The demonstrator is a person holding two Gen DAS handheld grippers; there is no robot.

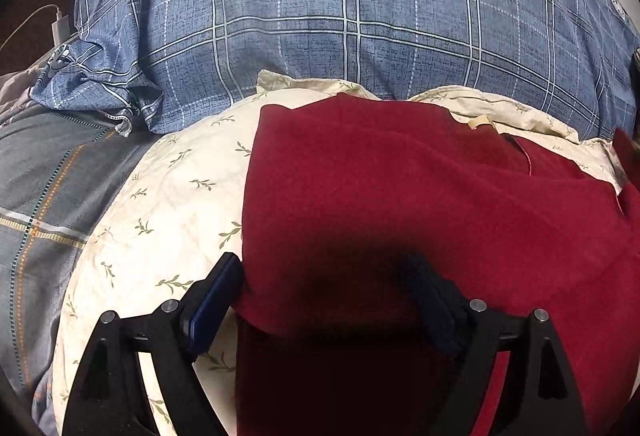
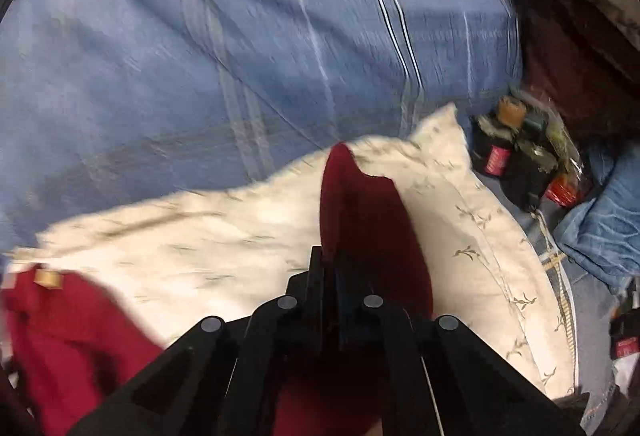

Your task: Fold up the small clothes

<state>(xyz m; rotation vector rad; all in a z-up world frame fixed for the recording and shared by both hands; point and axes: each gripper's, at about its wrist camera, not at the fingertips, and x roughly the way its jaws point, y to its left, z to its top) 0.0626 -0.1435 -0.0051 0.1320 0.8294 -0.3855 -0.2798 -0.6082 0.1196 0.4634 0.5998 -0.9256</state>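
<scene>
My left gripper (image 1: 328,300) has its two fingers spread wide apart. The red cloth (image 1: 400,203) lies between them, and its near left edge is right beside my left finger (image 1: 216,300), but I am not pinching it. The red cloth lies spread on a cream pillow (image 1: 168,203) with little green leaves on it. Far behind the pillow is a blue checked blanket (image 1: 320,15). Far to the left I see a white charger (image 1: 61,29) with its wire.

My right gripper (image 2: 330,276) is squeezed tight on a corner of the red cloth (image 2: 360,220). That corner stands up above the pillow (image 2: 224,236). More red cloth lies low on the left. To the right of the pillow is a clear bag of small dark bottles (image 2: 524,159).
</scene>
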